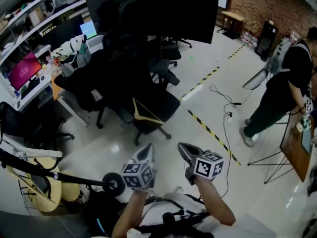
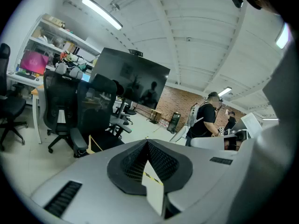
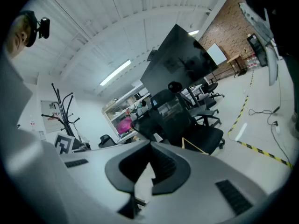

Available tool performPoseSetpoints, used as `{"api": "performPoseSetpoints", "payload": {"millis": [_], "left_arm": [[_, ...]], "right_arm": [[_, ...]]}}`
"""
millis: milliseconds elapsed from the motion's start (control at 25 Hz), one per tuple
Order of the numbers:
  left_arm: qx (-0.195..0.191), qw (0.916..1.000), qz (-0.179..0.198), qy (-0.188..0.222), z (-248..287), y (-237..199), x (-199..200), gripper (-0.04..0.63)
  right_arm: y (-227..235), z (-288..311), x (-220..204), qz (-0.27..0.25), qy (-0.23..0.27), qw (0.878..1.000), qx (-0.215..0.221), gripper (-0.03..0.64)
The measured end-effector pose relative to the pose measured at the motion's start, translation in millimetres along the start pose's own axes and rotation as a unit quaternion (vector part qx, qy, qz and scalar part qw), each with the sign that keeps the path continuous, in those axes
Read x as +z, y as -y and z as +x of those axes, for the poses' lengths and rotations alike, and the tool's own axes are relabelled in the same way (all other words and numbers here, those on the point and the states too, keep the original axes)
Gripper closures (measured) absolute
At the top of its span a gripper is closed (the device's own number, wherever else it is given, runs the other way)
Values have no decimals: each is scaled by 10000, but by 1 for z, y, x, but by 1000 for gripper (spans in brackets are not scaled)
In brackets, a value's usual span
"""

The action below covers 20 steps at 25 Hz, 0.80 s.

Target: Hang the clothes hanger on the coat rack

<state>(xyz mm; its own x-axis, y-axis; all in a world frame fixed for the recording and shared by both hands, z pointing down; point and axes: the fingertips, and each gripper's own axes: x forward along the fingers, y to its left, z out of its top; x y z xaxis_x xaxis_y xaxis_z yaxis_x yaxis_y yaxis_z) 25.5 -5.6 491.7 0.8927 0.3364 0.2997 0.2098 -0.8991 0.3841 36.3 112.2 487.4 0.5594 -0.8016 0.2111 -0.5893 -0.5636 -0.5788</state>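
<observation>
A yellow wooden clothes hanger (image 1: pixel 144 114) leans on the seat of a black office chair (image 1: pixel 158 103). It also shows in the left gripper view (image 2: pixel 96 144) and the right gripper view (image 3: pixel 198 146). Both grippers hover low in the head view, short of the chair. My left gripper (image 1: pixel 147 148) has its jaws together with nothing between them (image 2: pixel 147 143). My right gripper (image 1: pixel 184 149) is likewise shut and empty (image 3: pixel 150 144). A black coat rack (image 3: pixel 63 107) stands at the left in the right gripper view. A black bar (image 1: pixel 49 172) crosses the head view's lower left.
Several black office chairs (image 1: pixel 124 43) crowd the middle in front of a large dark screen (image 1: pixel 148 9). Desks with monitors (image 1: pixel 25 68) line the left. Black-and-yellow floor tape (image 1: pixel 210 130) and a cable (image 1: pixel 225 103) run to the right, where a person (image 1: pixel 277 93) stands by a wooden table (image 1: pixel 297 143).
</observation>
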Motion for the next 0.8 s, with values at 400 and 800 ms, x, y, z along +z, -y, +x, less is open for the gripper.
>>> {"api": "performPoseSetpoints", "payload": {"millis": [400, 800], "left_arm": [[14, 9998, 57, -184, 1, 20, -10, 603], [219, 9993, -66, -303, 8, 48, -43, 603]], "right_arm": [[7, -19, -4, 102, -39, 9999, 1, 618], [29, -45, -15, 37, -294, 9995, 139, 618]]}}
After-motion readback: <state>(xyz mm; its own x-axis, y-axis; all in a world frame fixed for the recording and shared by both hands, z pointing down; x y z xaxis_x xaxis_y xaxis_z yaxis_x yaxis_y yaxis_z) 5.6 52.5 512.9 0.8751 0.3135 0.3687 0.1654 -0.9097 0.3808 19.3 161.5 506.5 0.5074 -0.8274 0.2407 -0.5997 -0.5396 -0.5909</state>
